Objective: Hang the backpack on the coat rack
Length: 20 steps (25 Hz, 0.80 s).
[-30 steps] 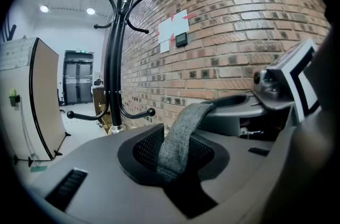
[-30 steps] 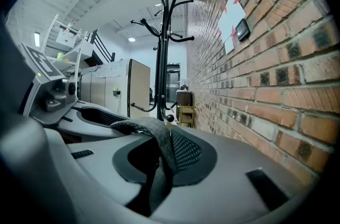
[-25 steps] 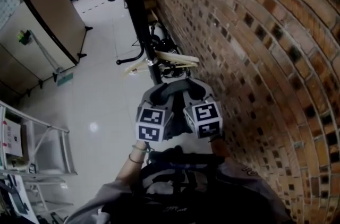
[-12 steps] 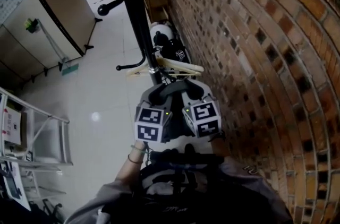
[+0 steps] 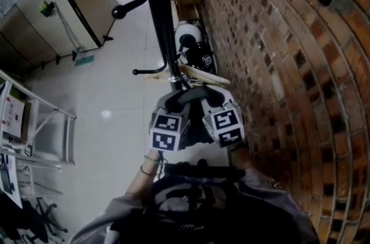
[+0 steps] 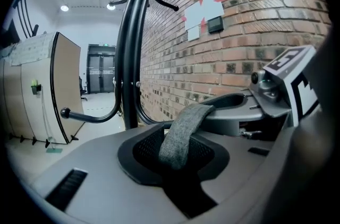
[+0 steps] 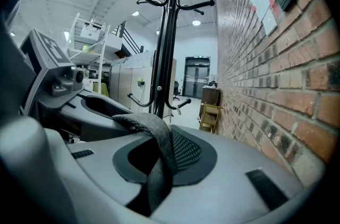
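Closest to you, the backpack [image 5: 196, 193] hangs low against your body, a dark soft mass whose outline is hard to read from the head view. Judge it as limp fabric with some weight: it will sag, swing and twist under whatever holds it, so the sewn handle strap [image 6: 183, 130] at its top is the sensible place to carry it. That is where you have it. The left gripper [image 6: 175, 162] has its jaws pinching one end of the grey woven strap, which drops into the gap between its pads. The right gripper [image 7: 156, 170] has its jaws clamped on the other end. In the head view the two grippers sit side by side, and the strap arches between their tips as a short loop, with the bag's bulk below and behind them. That loop is the part to drop over a hook, and it looks narrow, so it will probably need spreading. Just beyond the jaws stands the black coat rack [image 5: 159, 11], with a wooden hanger [image 5: 199, 76] on a low arm and its curved hooks [image 7: 204, 4] higher up. The brick wall [image 5: 277, 63] runs close along its right side, leaving little room there.
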Each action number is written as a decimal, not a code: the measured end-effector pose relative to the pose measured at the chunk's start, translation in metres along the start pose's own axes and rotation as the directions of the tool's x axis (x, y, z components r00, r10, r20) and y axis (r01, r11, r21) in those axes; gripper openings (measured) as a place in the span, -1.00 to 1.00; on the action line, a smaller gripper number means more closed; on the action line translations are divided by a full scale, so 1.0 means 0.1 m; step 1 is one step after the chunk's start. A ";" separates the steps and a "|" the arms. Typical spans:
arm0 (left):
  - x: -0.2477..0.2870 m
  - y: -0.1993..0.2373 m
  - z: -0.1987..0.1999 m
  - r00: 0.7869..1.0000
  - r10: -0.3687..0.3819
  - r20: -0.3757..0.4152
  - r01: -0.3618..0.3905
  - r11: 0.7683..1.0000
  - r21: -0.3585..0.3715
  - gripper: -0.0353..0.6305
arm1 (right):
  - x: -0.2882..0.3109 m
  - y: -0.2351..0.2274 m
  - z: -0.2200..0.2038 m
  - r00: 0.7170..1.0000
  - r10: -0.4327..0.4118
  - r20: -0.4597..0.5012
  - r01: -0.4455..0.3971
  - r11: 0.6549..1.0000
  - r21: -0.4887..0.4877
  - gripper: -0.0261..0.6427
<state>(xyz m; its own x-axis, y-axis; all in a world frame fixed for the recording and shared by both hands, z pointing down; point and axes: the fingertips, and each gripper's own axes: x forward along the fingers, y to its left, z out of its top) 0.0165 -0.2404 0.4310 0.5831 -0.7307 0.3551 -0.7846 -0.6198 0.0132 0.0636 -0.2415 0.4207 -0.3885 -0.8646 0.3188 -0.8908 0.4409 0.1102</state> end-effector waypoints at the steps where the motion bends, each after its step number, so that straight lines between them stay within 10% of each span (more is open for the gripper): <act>1: 0.03 0.01 -0.01 1.000 0.004 -0.007 -0.004 1.000 0.005 -0.59 | 0.03 -0.02 -0.02 1.000 0.013 -0.009 -0.013 1.000 -0.011 -0.77; 20: 0.33 0.29 -0.19 0.996 0.071 -0.055 -0.074 0.995 -0.062 -0.59 | 0.53 -0.04 -0.16 0.992 0.116 -0.044 -0.117 0.993 -0.031 -0.77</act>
<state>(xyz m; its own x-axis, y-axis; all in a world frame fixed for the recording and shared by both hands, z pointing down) 0.0095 -0.2771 0.4608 0.5135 -0.7561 0.4058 -0.8375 -0.5447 0.0449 0.0504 -0.2856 0.4523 -0.4782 -0.7962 0.3706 -0.8315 0.5463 0.1008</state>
